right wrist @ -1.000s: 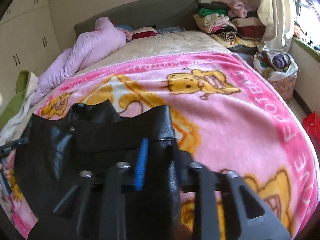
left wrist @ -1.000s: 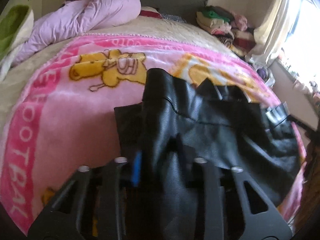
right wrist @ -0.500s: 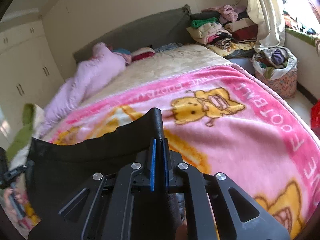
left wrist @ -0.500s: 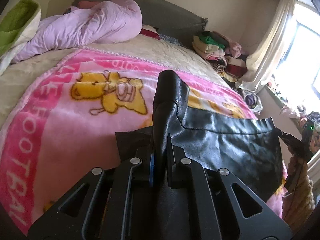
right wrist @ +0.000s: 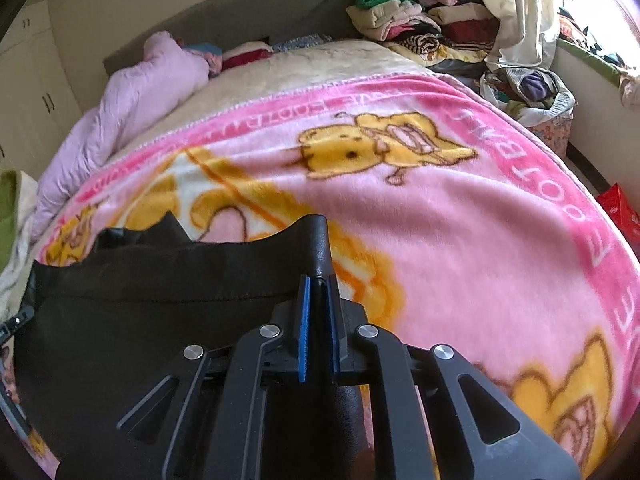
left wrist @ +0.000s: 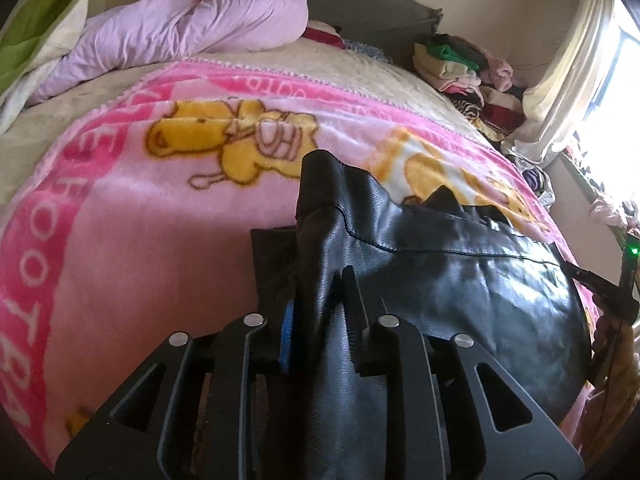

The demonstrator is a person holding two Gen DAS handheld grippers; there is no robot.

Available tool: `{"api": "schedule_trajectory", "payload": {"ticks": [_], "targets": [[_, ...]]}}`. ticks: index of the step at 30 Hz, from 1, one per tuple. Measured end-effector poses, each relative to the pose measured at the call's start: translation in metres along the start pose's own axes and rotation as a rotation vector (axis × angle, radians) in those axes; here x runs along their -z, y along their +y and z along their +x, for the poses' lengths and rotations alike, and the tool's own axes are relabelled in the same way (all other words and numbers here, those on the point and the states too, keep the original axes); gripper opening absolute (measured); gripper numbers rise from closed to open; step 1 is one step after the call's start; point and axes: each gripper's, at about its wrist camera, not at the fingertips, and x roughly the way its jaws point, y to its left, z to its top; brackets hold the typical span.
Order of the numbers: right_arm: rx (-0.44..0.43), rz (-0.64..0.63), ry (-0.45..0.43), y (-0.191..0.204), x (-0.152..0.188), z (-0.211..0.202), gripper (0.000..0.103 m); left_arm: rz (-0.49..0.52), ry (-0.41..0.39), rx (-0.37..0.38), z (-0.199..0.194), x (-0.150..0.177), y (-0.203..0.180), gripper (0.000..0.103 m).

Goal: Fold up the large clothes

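Observation:
A black leather garment (left wrist: pixel 460 280) lies across the near part of a pink cartoon blanket (left wrist: pixel 160 220) on the bed. My left gripper (left wrist: pixel 320 304) has its jaws a little apart, with the garment's left corner standing up between them. My right gripper (right wrist: pixel 318 300) is shut on the garment's right corner (right wrist: pixel 318 248), which sticks up above the blue pads. The garment (right wrist: pixel 140 320) stretches to the left in the right wrist view. The right gripper shows at the far right edge of the left wrist view (left wrist: pixel 612 292).
A lilac duvet (left wrist: pixel 180 36) is bunched at the head of the bed, a green pillow (left wrist: pixel 32 36) at far left. Stacked clothes (right wrist: pixel 420 16), a curtain (right wrist: pixel 516 12) and a full bag (right wrist: pixel 528 92) stand right of the bed. A dark headboard (right wrist: pixel 240 20) runs behind.
Both grippers have come down toward the blanket with the garment, which was held up taut. The left jaws, tightly shut half a second ago, have parted a little around the corner.

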Motion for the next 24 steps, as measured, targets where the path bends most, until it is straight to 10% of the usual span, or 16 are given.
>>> {"api": "schedule_trajectory", "payload": {"ticks": [8, 15, 24], "targets": [[0.002, 0.035, 0.043, -0.006, 0.005, 0.007, 0.012, 0.001, 0.015, -0.019, 0.001, 0.001, -0.001, 0.022], [0.018, 0.121, 0.052, -0.022, 0.015, -0.01, 0.06, -0.006, 0.016, -0.075, -0.005, -0.001, 0.001, 0.047], [-0.081, 0.136, 0.041, -0.027, 0.047, -0.062, 0.081, -0.048, 0.016, -0.096, -0.023, 0.001, 0.008, 0.073]]}}
